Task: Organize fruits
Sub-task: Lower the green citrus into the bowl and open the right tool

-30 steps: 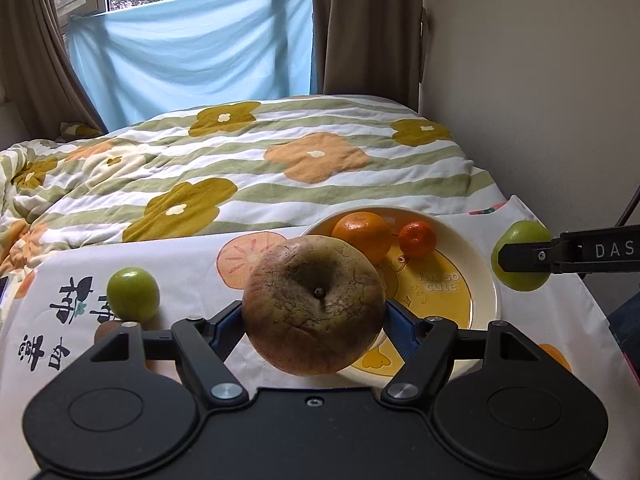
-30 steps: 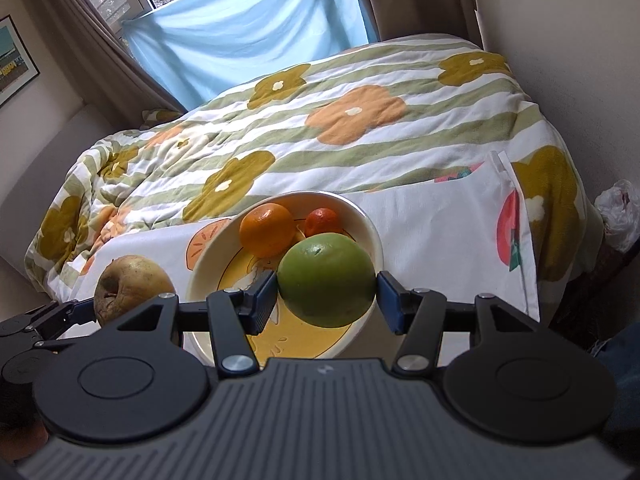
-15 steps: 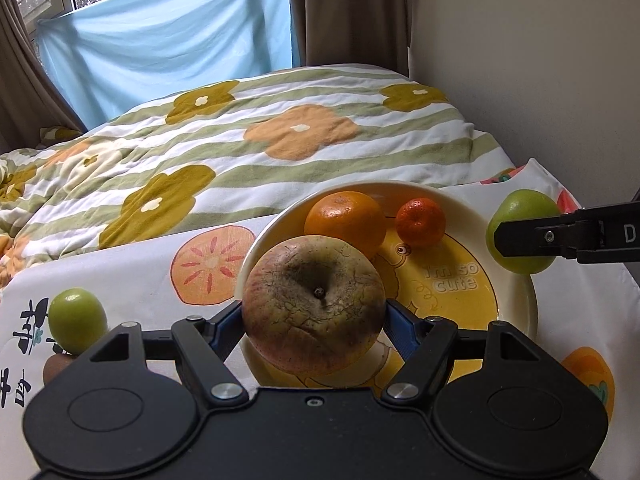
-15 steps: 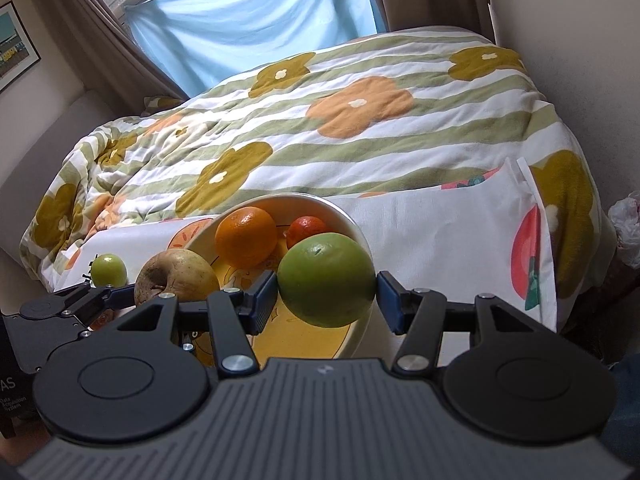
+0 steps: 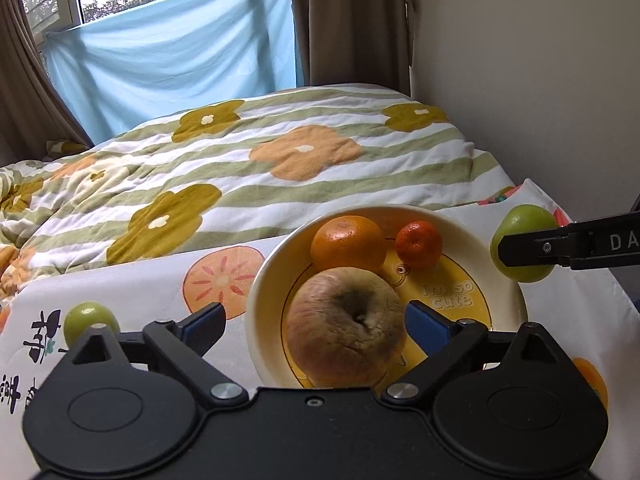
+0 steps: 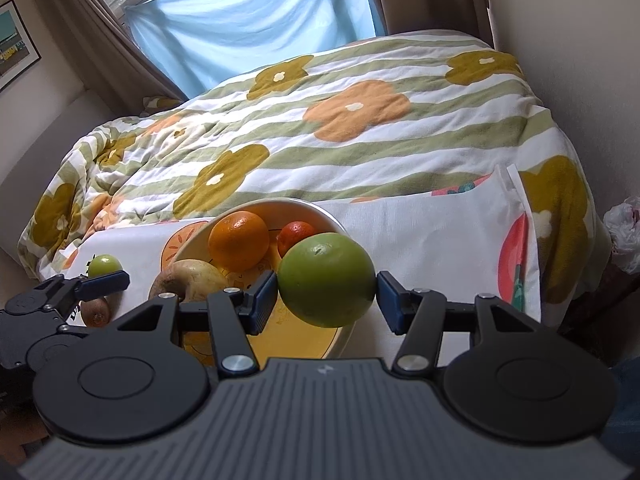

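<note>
A cream bowl (image 5: pixel 256 300) with a yellow inside holds an orange (image 5: pixel 348 244), a small tangerine (image 5: pixel 419 243) and a brownish wrinkled apple (image 5: pixel 346 328). My left gripper (image 5: pixel 314 322) is open, its fingers apart on either side of the apple, which rests in the bowl. My right gripper (image 6: pixel 326 292) is shut on a large green fruit (image 6: pixel 326 280) and holds it over the bowl's right rim (image 6: pixel 320 210). The green fruit also shows in the left wrist view (image 5: pixel 524 244).
A small green fruit (image 5: pixel 90 320) and a brown kiwi (image 6: pixel 95 312) lie on the white printed cloth (image 5: pixel 132 280) left of the bowl. A flowered quilt (image 5: pixel 260 160) covers the bed behind. A wall stands at the right.
My left gripper carried the apple right over the bowl, then opened; the apple now rests in the bowl. The right gripper kept hold of the green fruit near the bowl's right side.
</note>
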